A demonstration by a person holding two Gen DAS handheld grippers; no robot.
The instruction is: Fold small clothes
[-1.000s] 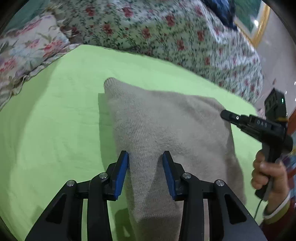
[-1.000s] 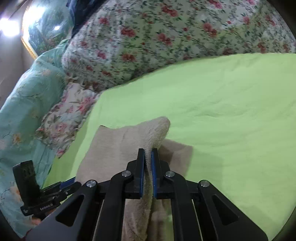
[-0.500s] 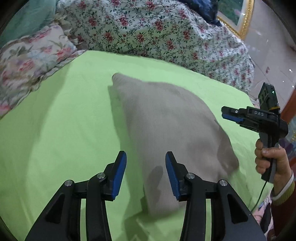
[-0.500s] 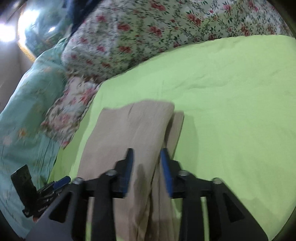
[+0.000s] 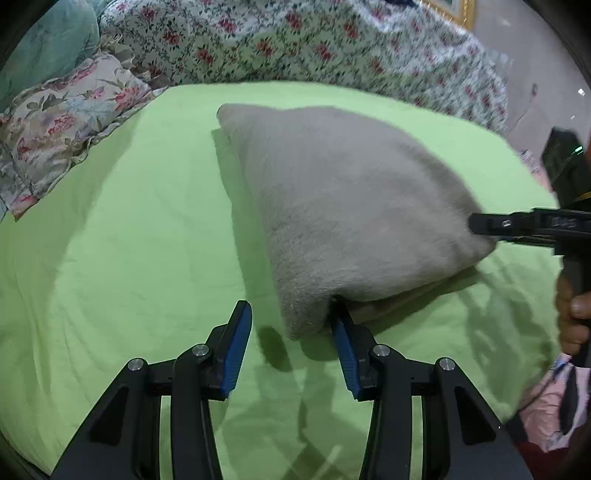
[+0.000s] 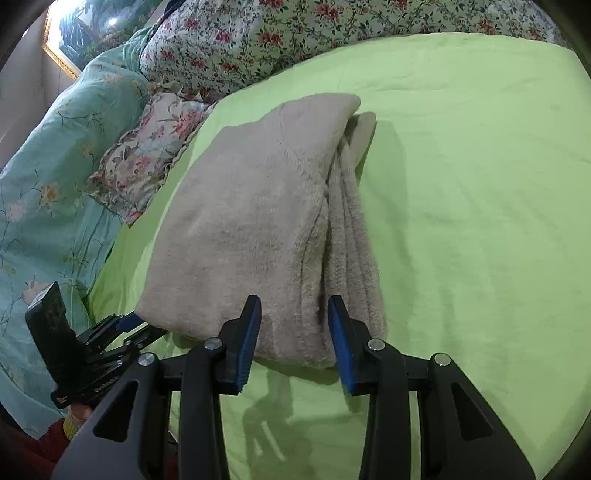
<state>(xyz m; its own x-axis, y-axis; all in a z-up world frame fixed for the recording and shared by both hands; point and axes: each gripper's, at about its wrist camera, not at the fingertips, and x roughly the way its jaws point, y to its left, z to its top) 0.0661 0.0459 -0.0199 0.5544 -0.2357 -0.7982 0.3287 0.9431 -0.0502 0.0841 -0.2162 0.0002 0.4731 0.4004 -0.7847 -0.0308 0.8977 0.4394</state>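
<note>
I hold my left gripper (image 5: 288, 332) low over the green sheet (image 5: 129, 240), its jaws spread wide, with the near corner of the folded beige sweater (image 5: 343, 206) lying between them and brushing the right finger. My right gripper (image 6: 293, 326) is spread too, its fingers straddling the near edge of that sweater (image 6: 258, 221) without pinching it. The sweater lies folded in layers on the sheet, a narrower fold showing along its right side. A flowered quilt (image 6: 295, 33) and a ruffled pillow (image 6: 147, 147) lie beyond it.
</note>
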